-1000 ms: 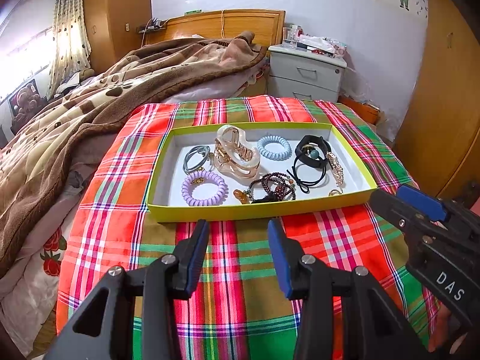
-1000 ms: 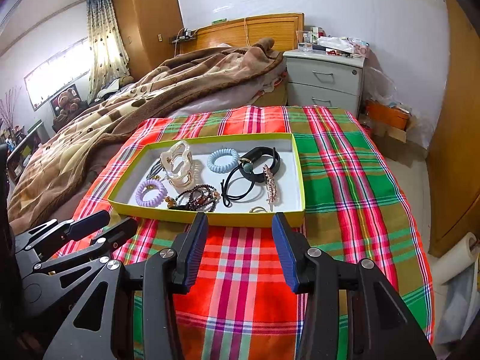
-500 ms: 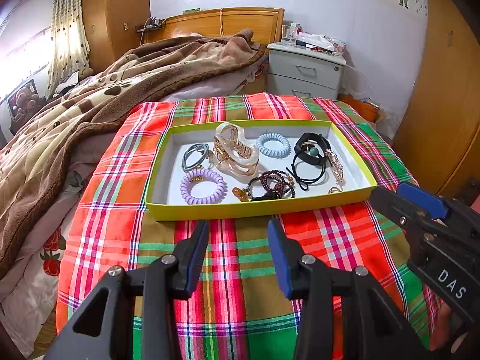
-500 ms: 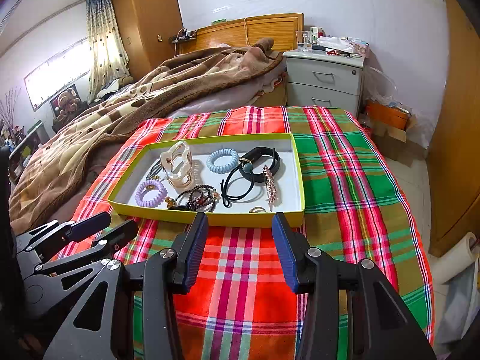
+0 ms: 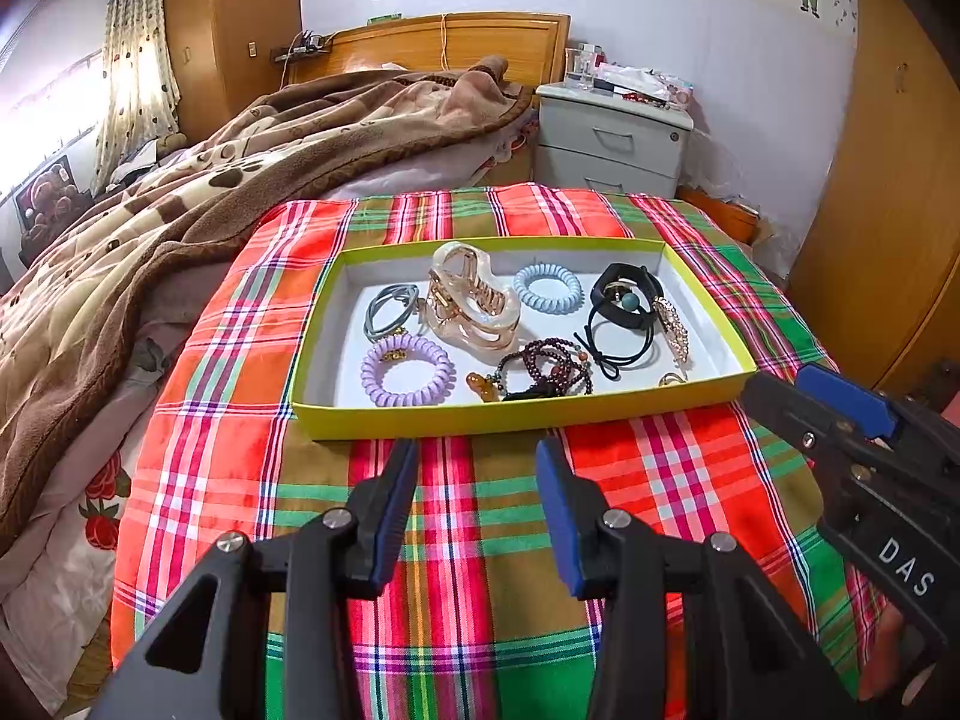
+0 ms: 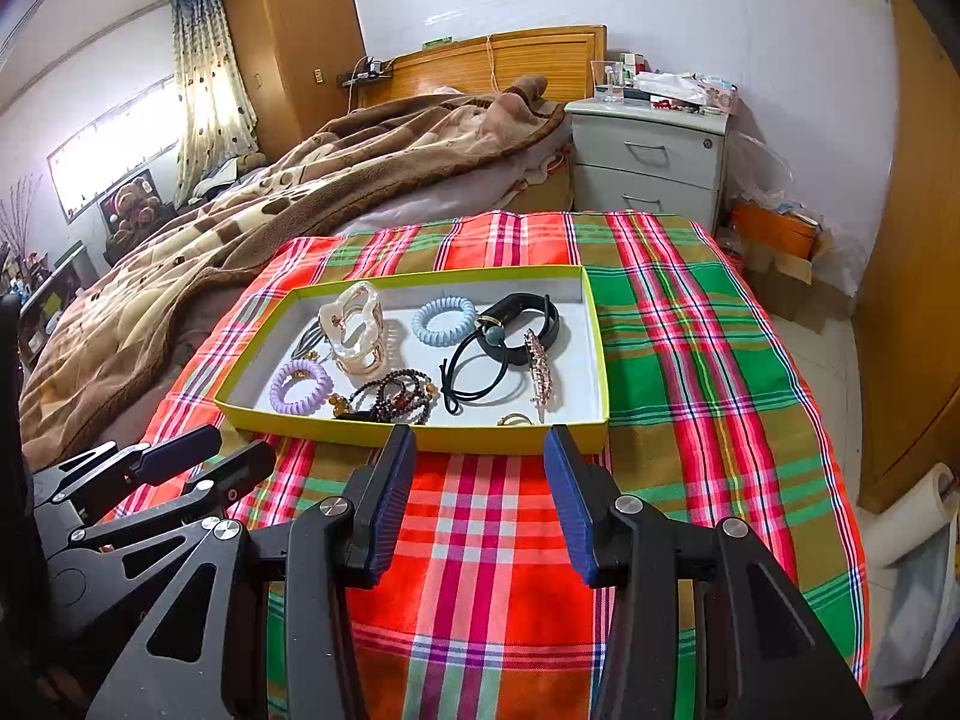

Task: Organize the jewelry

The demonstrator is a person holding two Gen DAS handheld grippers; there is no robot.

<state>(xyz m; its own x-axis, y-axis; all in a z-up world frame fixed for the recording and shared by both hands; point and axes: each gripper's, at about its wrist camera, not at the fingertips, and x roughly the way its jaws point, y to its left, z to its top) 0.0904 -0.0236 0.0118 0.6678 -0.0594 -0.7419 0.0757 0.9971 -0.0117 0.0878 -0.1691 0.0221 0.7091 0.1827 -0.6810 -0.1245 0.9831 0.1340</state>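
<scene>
Both tools [image 5: 476, 462] [image 6: 478, 450] agape before tray [image 5: 516, 417]

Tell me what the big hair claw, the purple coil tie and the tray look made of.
Hair claw: likely translucent plastic or acetate, glossy, light passing through its beige body. Purple coil tie: seemingly smooth, slightly shiny plastic, wound like a phone cord. Tray: probably cardboard, with thin straight yellow-green walls and a matte white inside.
</scene>
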